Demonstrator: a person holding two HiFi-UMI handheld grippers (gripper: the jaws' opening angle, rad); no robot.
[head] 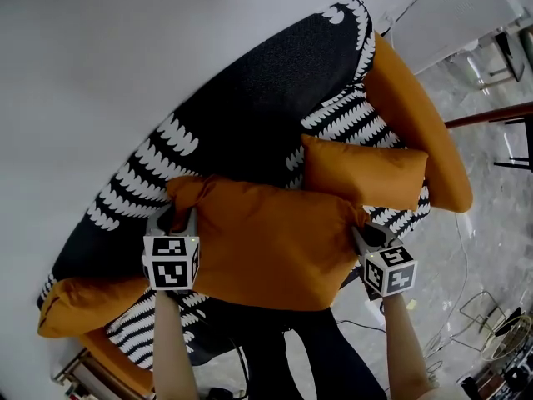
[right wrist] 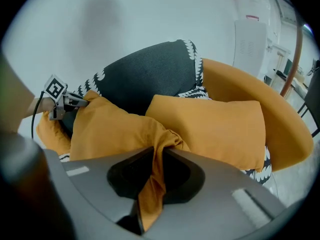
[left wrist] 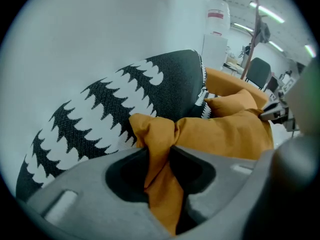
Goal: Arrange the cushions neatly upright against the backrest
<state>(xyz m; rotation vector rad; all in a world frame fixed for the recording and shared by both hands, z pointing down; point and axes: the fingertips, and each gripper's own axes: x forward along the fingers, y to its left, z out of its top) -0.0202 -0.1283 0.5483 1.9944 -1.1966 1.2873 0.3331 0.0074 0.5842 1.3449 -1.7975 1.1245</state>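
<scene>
The left gripper (head: 176,222) is clamped on one top corner of the large cushion (head: 266,248) and the right gripper (head: 366,238) on the other, so it hangs just in front of the backrest (head: 250,107). It is probably best to lift both corners evenly and seat the lower edge at the backrest's foot before letting go. Three orange cushions show: this one, a second cushion (head: 362,173) leaning on the backrest, and a third cushion (head: 83,302) by its left end.

I had left gripper (head: 176,221) and right gripper (head: 364,233) pinching corners of big orange cushion (head: 266,248); smaller cushion (head: 362,172) leaned on backrest (head: 250,107) beyond; third cushion (head: 83,302) lay far left.
</scene>
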